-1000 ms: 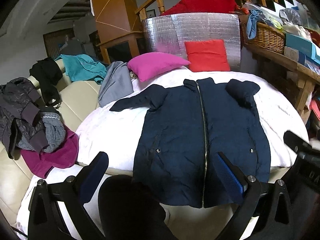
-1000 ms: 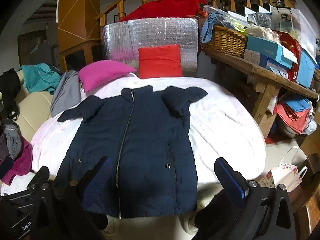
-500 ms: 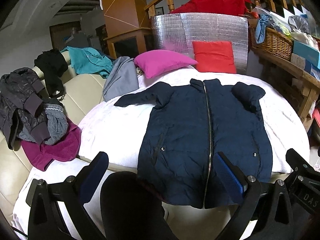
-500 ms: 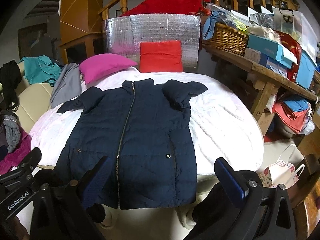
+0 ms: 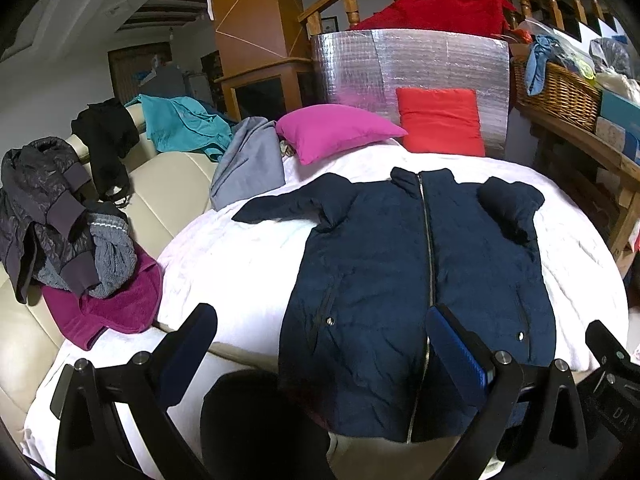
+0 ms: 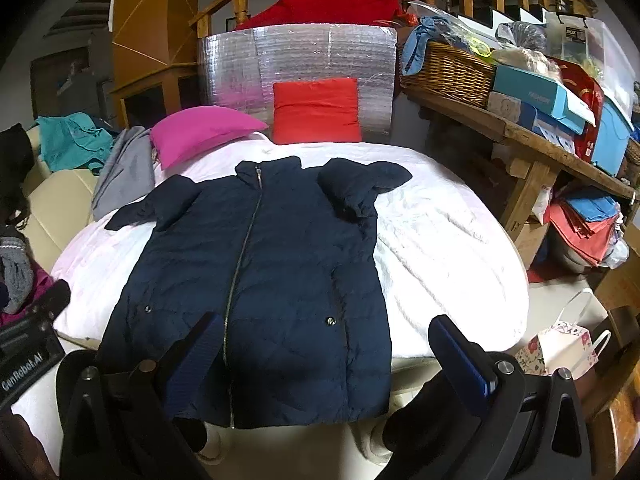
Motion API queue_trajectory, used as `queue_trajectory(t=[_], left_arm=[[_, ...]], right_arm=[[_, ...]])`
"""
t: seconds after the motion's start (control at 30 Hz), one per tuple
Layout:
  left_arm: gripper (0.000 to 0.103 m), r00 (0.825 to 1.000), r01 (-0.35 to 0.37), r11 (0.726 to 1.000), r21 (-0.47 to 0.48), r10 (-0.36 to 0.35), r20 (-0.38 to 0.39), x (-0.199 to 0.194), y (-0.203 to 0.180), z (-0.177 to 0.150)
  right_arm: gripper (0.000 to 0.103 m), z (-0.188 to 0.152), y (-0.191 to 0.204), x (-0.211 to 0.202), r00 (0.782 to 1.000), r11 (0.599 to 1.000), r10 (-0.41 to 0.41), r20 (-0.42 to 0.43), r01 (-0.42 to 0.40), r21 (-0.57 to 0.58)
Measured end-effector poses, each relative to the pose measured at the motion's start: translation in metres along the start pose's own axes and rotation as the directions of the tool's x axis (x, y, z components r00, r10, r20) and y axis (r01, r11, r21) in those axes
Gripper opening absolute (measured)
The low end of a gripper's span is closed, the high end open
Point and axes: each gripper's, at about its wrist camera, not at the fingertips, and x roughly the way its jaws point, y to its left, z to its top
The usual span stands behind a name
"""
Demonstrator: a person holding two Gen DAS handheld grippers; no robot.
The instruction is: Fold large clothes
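Observation:
A navy zip-up padded coat [image 5: 416, 280] [image 6: 260, 280] lies face up on the white-covered round table [image 5: 240, 256] [image 6: 440, 248], hem toward me and hanging over the near edge. One sleeve stretches out to the left [image 5: 280, 204]; the other is folded in over the right shoulder [image 6: 360, 184]. My left gripper [image 5: 320, 344] hovers open above the hem's left part, holding nothing. Just as empty, my right gripper [image 6: 324, 348] is open above the hem's right part. The right gripper's body shows at the left wrist view's right edge [image 5: 612, 364].
A pink pillow [image 5: 336, 130] and a red cushion [image 5: 440, 120] sit at the table's far side against a silver panel. Piled clothes cover the cream sofa [image 5: 168, 184] on the left. A wooden shelf [image 6: 520, 128] with baskets and boxes stands right; a gift bag [image 6: 560, 344] is on the floor.
Both grippers have drawn back and risen slightly, so the coat sits a little farther off in both views. The coat itself has not moved.

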Motion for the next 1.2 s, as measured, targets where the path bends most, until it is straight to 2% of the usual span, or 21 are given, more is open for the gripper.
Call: queue_trajectory(t=[0.1, 0.13, 0.3, 0.7, 0.93, 1.03, 1.13, 1.2], left_arm=[[0.103, 1.000, -0.001, 1.000, 0.001, 0.001, -0.007, 0.009, -0.004, 0.007], [0.103, 0.999, -0.008, 1.000, -0.006, 0.008, -0.050, 0.014, -0.006, 0.009], [0.103, 0.998, -0.011, 1.000, -0.004, 0.011, -0.055, 0.042, -0.018, 0.026], [0.103, 0.997, -0.025, 0.999, -0.033, 0.022, -0.069, 0.133, -0.048, 0.075], [0.103, 0.995, -0.026, 0.998, -0.062, 0.020, -0.101, 0.202, -0.071, 0.104], [0.103, 0.990, -0.037, 0.996, -0.083, 0.025, -0.142, 0.243, -0.082, 0.110], [0.103, 0.975, -0.035, 0.995, -0.098, 0.012, -0.221, 0.288, -0.091, 0.110], [0.103, 0.967, -0.052, 0.994, -0.098, 0.026, -0.255, 0.309, -0.092, 0.105]], right_arm=[[0.103, 0.004, -0.002, 0.009, 1.000, 1.000, -0.011, -0.002, 0.011, 0.002], [0.103, 0.007, -0.003, 0.014, 1.000, 1.000, -0.009, -0.007, 0.010, 0.004], [0.103, 0.023, -0.006, 0.036, 1.000, 1.000, -0.012, -0.008, 0.012, 0.011], [0.103, 0.076, -0.009, 0.111, 0.997, 0.997, -0.079, 0.010, 0.078, 0.016], [0.103, 0.113, -0.020, 0.173, 0.994, 0.994, -0.108, 0.018, 0.107, 0.037], [0.103, 0.134, -0.036, 0.211, 0.997, 0.995, -0.070, 0.018, 0.068, 0.071], [0.103, 0.157, -0.069, 0.258, 0.998, 0.982, 0.054, 0.018, -0.056, 0.182], [0.103, 0.171, -0.097, 0.298, 0.985, 0.943, 0.171, 0.008, -0.166, 0.289]])
